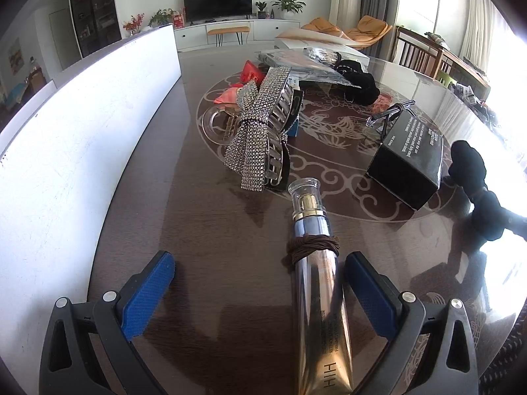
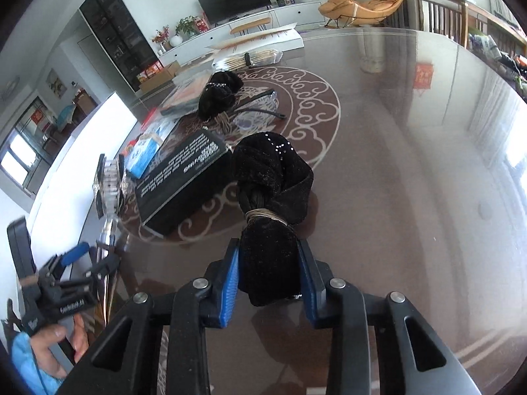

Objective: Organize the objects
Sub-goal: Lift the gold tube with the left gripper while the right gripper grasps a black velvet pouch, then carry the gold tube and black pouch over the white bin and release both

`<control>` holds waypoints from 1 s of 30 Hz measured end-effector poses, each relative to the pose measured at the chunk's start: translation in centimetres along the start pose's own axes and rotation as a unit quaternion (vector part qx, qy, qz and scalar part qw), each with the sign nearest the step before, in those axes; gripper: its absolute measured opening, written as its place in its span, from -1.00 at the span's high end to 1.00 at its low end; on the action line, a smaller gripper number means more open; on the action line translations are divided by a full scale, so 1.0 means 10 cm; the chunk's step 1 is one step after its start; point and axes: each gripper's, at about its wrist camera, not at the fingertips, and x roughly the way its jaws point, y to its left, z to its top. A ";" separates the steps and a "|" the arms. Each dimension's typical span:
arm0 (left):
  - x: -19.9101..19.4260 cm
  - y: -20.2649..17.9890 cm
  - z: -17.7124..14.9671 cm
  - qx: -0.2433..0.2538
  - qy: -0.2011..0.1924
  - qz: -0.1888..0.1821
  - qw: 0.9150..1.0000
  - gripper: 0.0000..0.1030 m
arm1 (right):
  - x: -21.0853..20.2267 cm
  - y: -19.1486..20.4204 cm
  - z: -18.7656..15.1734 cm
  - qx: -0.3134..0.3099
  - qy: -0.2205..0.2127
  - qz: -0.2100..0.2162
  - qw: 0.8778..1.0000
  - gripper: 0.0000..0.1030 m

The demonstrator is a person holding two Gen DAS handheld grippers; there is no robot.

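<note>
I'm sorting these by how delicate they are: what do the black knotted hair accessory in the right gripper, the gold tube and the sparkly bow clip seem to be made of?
Black knotted hair accessory: soft velvet-like fabric, matte and fuzzy, a few sequin glints, bound with thin cord.
Gold tube: glossy metallic plastic or laminate, mirror reflections, clear cap.
Sparkly bow clip: rhinestone mesh over a hard, shiny claw, probably plastic.
</note>
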 end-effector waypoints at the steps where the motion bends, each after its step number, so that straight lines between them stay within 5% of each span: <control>1: 0.00 0.00 0.00 0.001 0.000 0.001 1.000 -1.00 | -0.07 -0.01 -0.09 -0.002 0.001 0.000 1.000 0.17; 2: -0.01 0.00 0.00 0.002 0.000 0.002 1.000 -0.99 | -0.14 -0.02 -0.16 0.000 0.002 0.001 1.000 0.05; 4: -0.06 -0.02 -0.01 0.014 -0.011 -0.007 1.000 -0.60 | -0.25 -0.07 -0.25 0.008 0.005 -0.002 1.000 -0.53; 9: -0.15 -0.20 -0.02 0.072 -0.013 -0.036 0.997 0.43 | -0.35 -0.05 -0.21 -0.004 0.011 -0.025 1.000 -0.59; 15: -0.28 -0.09 -0.17 0.043 -0.026 -0.070 0.996 0.48 | -0.02 0.01 0.01 0.011 0.061 -0.051 0.997 -0.58; 18: -0.48 0.05 -0.27 0.027 -0.046 -0.092 0.994 0.48 | 0.05 -0.04 0.04 0.025 0.042 -0.049 0.998 0.37; 24: -1.25 0.37 -0.35 0.002 -0.133 -0.134 0.982 0.48 | -0.23 0.12 -0.04 0.011 0.025 -0.030 0.999 0.39; 30: -2.07 0.88 -0.25 -0.045 -0.226 -0.138 0.963 0.48 | -0.62 0.91 0.06 -0.057 -0.006 0.030 0.998 0.39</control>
